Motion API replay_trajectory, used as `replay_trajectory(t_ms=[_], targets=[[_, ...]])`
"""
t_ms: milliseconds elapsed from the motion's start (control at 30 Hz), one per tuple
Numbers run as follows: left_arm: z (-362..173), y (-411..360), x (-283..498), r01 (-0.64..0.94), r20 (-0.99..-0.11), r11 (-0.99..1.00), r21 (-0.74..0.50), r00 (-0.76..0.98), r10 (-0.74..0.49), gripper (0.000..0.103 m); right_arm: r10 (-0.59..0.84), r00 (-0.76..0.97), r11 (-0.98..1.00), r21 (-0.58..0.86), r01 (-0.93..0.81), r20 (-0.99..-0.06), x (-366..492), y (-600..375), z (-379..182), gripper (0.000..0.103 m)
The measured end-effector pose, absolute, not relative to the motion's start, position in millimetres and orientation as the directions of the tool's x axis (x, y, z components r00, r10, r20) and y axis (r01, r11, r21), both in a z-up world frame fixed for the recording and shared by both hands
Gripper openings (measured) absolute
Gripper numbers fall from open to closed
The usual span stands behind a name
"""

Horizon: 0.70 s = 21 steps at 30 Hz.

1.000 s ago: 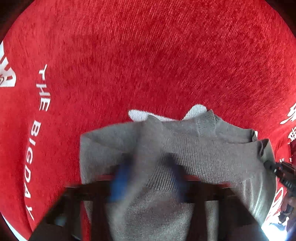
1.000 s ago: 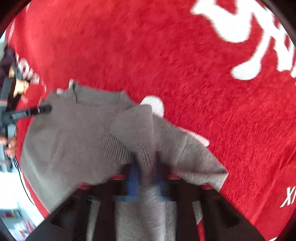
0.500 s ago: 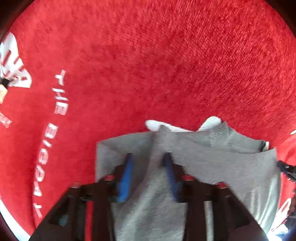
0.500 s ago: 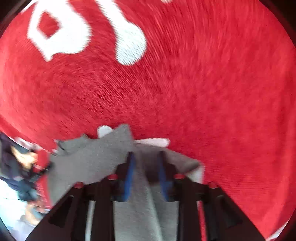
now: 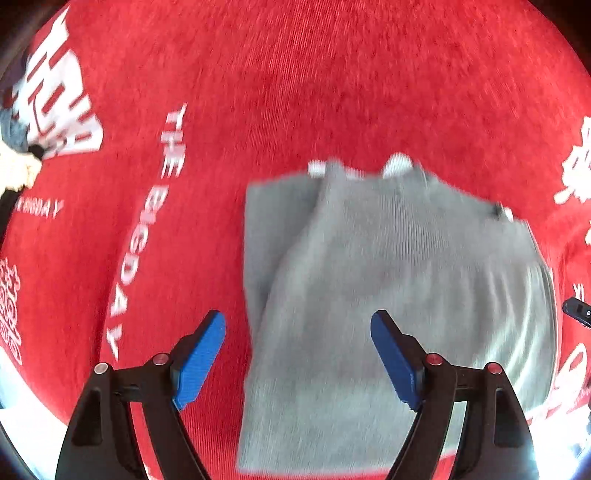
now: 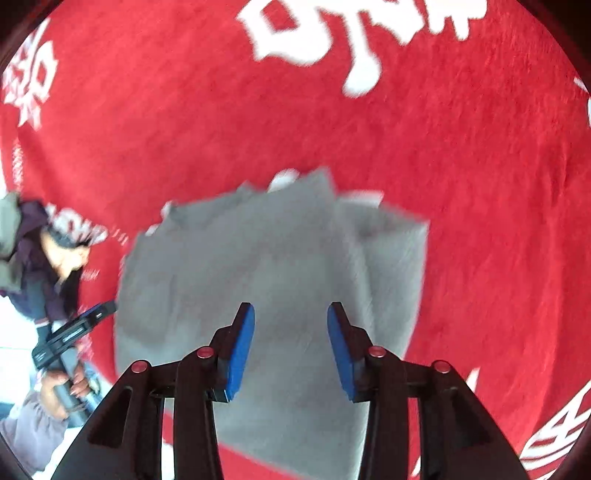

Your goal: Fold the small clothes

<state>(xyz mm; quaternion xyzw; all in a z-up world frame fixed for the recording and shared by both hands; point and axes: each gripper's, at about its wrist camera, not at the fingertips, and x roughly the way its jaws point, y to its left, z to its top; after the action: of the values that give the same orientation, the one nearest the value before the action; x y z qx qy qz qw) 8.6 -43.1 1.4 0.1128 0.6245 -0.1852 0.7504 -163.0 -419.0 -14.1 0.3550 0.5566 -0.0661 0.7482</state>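
Note:
A small grey knit garment lies folded on the red cloth, its sleeves turned in over the body. My left gripper hovers above its left edge with jaws opening wide; the blue pads touch no fabric. In the right wrist view the same garment lies below my right gripper, whose jaws are also opening, with nothing pinched between them. The left gripper shows at that view's left edge, held in a person's hand. The right gripper's tip peeks in at the left wrist view's right edge.
The red plush cloth with white lettering covers the whole work surface; large white characters lie beyond the garment. The cloth's near edge and a pale floor show at the lower left. A sleeve and dark clothing sit at the left.
Both grippers let go of the grey folds they pinched, opened, and rose back from the garment. The sleeves now lie flat on the body.

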Motion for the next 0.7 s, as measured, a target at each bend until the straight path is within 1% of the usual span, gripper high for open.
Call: replay_trajectory(t_ms=[67, 167, 233, 333, 367, 400, 433, 500, 533, 567, 633, 667, 700], targets=[[-15, -35, 2, 0.412, -0.984, 0.906, -0.092, 0.104, -0.147, 0.082, 0.345, 0.354, 0.729, 0.486, 0.482, -0.869, -183, -401, -17, 0.045], [-26, -12, -16, 0.394, -0.985, 0.908, -0.142, 0.033, -0.169, 0.082, 0.381, 0.328, 0.717, 0.5, 0.486, -0.864, -216, -387, -21, 0.045], [-30, -2, -29, 0.393, -0.984, 0.906, -0.158, 0.015, -0.179, 0.082, 0.394, 0.326, 0.691, 0.511, 0.512, -0.859, -232, -378, -26, 0.045], [-36, 6, -36, 0.397, -0.971, 0.89, -0.227, -0.023, -0.237, 0.081, 0.408, 0.328, 0.635, 0.523, 0.568, -0.852, -263, -378, -30, 0.046], [-36, 6, -39, 0.403, -0.967, 0.882, -0.243, -0.031, -0.252, 0.079, 0.411, 0.331, 0.602, 0.526, 0.601, -0.849, -276, -374, -34, 0.048], [-37, 6, -41, 0.412, -0.963, 0.874, -0.258, -0.039, -0.266, 0.071, 0.419, 0.338, 0.57, 0.534, 0.625, -0.843, -284, -373, -39, 0.049], [-38, 5, -43, 0.417, -0.961, 0.869, -0.266, -0.045, -0.272, 0.068, 0.428, 0.351, 0.528, 0.545, 0.651, -0.833, -292, -374, -44, 0.05], [-39, 5, -44, 0.431, -0.957, 0.859, -0.276, -0.039, -0.288, 0.068, 0.438, 0.403, 0.413, 0.578, 0.704, -0.804, -310, -375, -57, 0.052], [-40, 5, -45, 0.437, -0.953, 0.852, -0.288, -0.04, -0.301, 0.057, 0.435, 0.425, 0.37, 0.588, 0.719, -0.794, -316, -377, -61, 0.052], [-41, 5, -44, 0.441, -0.952, 0.849, -0.291, -0.043, -0.303, 0.05, 0.431, 0.455, 0.316, 0.603, 0.732, -0.779, -320, -379, -68, 0.052], [-42, 8, -41, 0.441, -0.949, 0.845, -0.302, -0.05, -0.313, 0.028, 0.421, 0.516, 0.219, 0.636, 0.74, -0.746, -325, -387, -79, 0.052], [-42, 11, -38, 0.444, -0.951, 0.846, -0.295, -0.049, -0.306, 0.021, 0.42, 0.542, 0.171, 0.65, 0.741, -0.728, -323, -388, -85, 0.051], [-41, 13, -37, 0.455, -0.958, 0.848, -0.272, -0.041, -0.285, 0.009, 0.416, 0.547, 0.153, 0.649, 0.745, -0.727, -323, -388, -88, 0.029]])
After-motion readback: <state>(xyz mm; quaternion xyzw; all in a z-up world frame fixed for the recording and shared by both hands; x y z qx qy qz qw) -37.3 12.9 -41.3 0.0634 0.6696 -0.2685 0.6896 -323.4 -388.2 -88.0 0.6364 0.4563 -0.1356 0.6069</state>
